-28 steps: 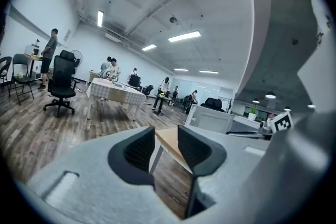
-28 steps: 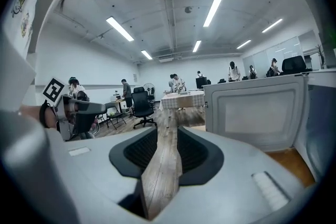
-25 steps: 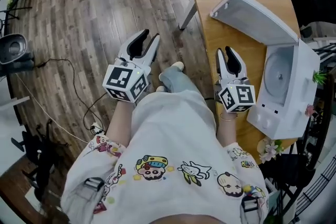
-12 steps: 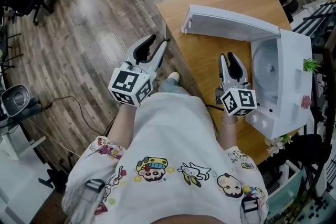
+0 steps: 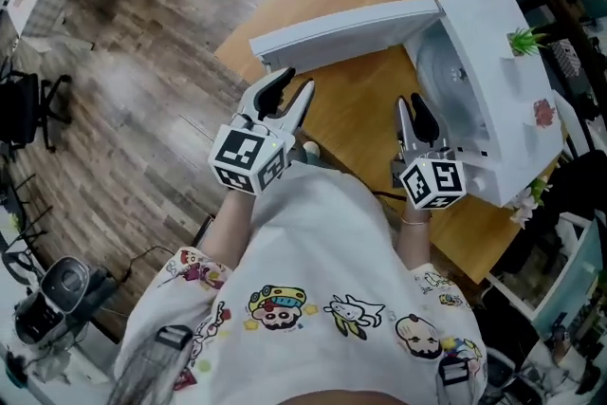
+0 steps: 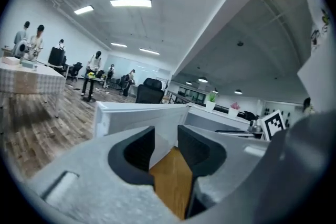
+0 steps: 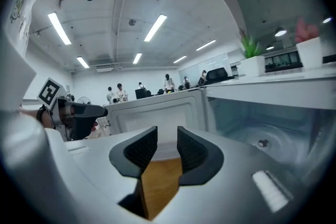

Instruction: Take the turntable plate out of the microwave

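the microwave (image 5: 507,62) has its door (image 5: 341,31) open; the turntable plate (image 5: 441,95) still sits inside the microwave, untouched. left claw (image 5: 289,86) and right claw (image 5: 411,105), in front of the microwave, are both part-open and empty. reaching in and lifting remain.

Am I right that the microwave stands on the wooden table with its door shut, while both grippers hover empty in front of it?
Not quite: the head view shows the door of the microwave swung wide open. The rest holds: it stands on the wooden table, with the left gripper and right gripper empty in front.
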Action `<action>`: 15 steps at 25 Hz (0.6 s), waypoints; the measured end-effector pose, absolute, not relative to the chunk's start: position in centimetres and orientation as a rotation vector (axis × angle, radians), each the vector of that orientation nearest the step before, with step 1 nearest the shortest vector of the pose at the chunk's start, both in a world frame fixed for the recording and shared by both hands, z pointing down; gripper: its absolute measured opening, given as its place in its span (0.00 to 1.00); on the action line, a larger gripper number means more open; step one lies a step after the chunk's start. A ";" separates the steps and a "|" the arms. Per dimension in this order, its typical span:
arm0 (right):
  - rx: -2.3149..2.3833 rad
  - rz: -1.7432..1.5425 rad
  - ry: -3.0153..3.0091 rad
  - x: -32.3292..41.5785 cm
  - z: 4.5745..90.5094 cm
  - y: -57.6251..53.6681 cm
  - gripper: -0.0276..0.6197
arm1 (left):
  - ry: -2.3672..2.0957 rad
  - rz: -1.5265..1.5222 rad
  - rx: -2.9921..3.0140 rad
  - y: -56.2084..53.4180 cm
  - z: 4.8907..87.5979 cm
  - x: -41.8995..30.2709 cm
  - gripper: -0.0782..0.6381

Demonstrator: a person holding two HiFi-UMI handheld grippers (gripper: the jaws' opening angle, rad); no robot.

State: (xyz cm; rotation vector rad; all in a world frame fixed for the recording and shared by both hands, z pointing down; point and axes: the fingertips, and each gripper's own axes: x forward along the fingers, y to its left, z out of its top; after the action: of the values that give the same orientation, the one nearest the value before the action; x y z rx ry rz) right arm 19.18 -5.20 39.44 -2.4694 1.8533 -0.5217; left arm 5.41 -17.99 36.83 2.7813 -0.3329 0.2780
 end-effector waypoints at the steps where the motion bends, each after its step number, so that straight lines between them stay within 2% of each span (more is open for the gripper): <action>1: -2.504 -0.524 1.795 19.9 39.5 -4.2 0.22 | -0.278 0.289 2.793 -17.6 36.7 6.6 0.29; 9: -2.729 -0.536 1.357 22.4 39.8 3.0 0.22 | 0.178 0.365 2.832 -13.9 36.6 14.7 0.29; 15: -2.851 -0.530 1.000 21.6 39.3 6.7 0.22 | 0.584 0.424 2.784 -10.3 36.8 18.7 0.29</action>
State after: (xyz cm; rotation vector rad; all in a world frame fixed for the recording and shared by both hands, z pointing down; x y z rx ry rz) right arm 21.60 6.70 39.27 -2.8515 1.0000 -0.5302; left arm 18.75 -10.29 36.83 2.7845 0.5837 0.4244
